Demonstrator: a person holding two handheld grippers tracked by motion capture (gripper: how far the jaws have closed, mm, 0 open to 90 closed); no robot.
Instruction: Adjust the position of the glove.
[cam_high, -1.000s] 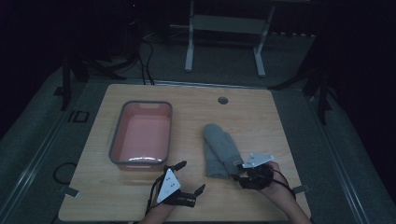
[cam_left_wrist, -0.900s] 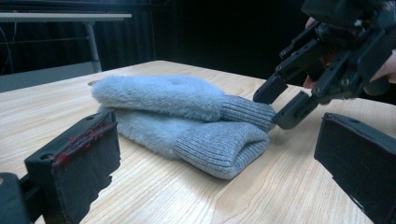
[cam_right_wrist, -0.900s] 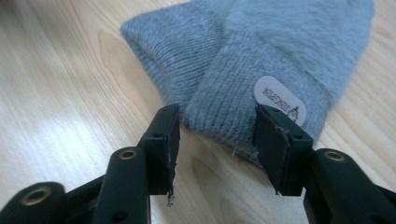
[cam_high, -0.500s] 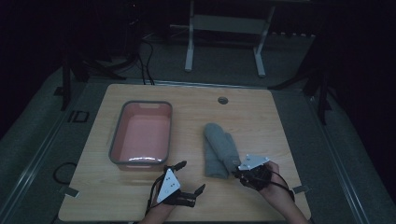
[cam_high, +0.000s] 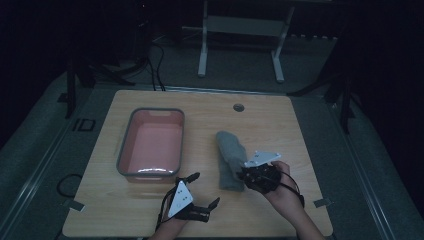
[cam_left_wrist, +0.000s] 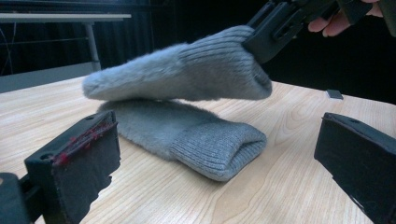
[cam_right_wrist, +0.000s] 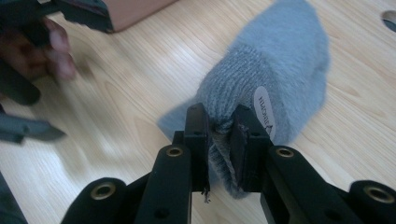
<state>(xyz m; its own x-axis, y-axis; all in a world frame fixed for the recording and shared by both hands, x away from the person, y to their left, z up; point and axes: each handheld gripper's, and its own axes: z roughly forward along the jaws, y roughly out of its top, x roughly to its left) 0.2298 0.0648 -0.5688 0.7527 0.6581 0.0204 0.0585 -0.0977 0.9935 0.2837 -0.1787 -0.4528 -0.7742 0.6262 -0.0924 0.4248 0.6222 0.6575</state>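
Socks on show, two grey ones, picked out right of centre in the high view on the table (cam_high: 310, 125). Caught the upper sock (cam_left_wrist: 187, 70) raised at the cuff end above the lower sock (cam_left_wrist: 196, 135), toe end hanging just over its partner, touching or not too close to call. Probably peeled up that way to part the pair and take one at a time. Found the lower sock lying flat on the wood, cuff mouth turned toward the left gripper view. Spotted the pink tub (cam_high: 125, 145) at the left of the high view, well apart from both socks, quite possibly the drop-off.

On to the fingers. Saw the right gripper (cam_right_wrist: 219, 126), jaws only just been closing, clamped on the ribbed cuff of the upper sock, knit bunched between the pads, barely a gap. Grabbed there, presumably, for the thickest fold. Found the left gripper (cam_high: 205, 188) low in the high view, spread wide, holding nothing, touching neither sock. Seemed pointed at the lower sock's cuff, perhaps lined up for that one.
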